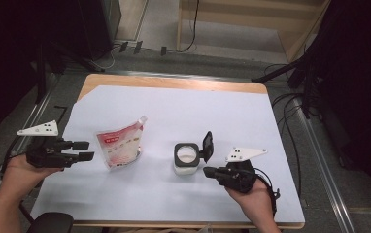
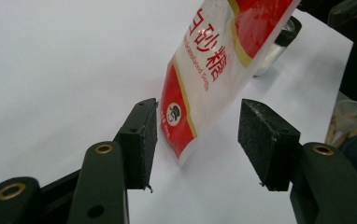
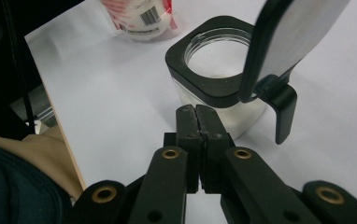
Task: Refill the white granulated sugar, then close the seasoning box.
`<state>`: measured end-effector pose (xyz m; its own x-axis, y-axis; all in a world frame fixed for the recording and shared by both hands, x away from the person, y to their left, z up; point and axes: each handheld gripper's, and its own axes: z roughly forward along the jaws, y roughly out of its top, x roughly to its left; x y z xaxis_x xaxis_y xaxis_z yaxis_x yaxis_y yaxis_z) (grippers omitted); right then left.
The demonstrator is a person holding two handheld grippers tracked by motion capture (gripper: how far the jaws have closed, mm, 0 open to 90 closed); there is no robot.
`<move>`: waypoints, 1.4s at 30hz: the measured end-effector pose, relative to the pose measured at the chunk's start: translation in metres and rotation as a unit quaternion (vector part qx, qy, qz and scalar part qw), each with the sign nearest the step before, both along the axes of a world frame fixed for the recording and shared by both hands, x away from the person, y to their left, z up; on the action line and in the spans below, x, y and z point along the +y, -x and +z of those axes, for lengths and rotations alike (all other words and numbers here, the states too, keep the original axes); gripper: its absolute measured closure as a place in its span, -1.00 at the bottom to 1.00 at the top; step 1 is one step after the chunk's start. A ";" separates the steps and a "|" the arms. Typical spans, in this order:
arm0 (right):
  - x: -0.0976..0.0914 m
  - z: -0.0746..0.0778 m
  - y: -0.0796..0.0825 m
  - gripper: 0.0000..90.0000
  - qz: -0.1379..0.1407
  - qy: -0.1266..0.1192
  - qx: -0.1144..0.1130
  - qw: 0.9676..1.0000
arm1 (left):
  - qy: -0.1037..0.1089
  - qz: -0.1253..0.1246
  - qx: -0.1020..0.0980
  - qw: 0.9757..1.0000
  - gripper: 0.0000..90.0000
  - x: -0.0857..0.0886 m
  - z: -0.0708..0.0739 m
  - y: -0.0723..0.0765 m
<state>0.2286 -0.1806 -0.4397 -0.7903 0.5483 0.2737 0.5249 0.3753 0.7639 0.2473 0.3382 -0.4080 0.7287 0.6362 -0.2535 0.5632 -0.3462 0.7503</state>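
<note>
A red and white sugar pouch (image 1: 120, 144) stands leaning on the white table cover (image 1: 174, 111), left of centre. My left gripper (image 1: 82, 150) hovers just to its left with jaws apart; in the left gripper view the pouch (image 2: 214, 65) stands beyond the pads (image 2: 141, 140) without touching them. A clear square jar (image 1: 186, 158) with a black rim holds white grains, and its hinged black lid (image 1: 207, 145) stands flipped up. My right gripper (image 1: 208, 171) sits just right of the jar, jaws pressed together on nothing. The jar (image 3: 218, 74) and lid (image 3: 289, 51) rise ahead of its closed pads (image 3: 197, 122).
The wooden table edge (image 1: 174, 81) shows beyond the white cover. Black stands and cables (image 1: 295, 73) crowd the floor at the far right, dark equipment (image 1: 52, 34) at the far left. A clear cup (image 2: 349, 119) sits at the right in the left gripper view.
</note>
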 end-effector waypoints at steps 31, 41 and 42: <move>-0.020 0.002 -0.024 0.98 -0.058 -0.011 -0.002 0.998 | -0.010 0.062 -0.010 0.998 -0.03 -0.009 -0.012 -0.031; -0.008 0.000 -0.033 0.98 -0.065 -0.015 -0.009 0.998 | -0.016 0.059 -0.005 0.998 -0.06 -0.013 -0.015 -0.032; -0.008 -0.001 -0.034 0.98 -0.066 -0.016 -0.007 0.998 | -0.016 0.056 -0.003 0.998 -0.06 -0.013 -0.015 -0.032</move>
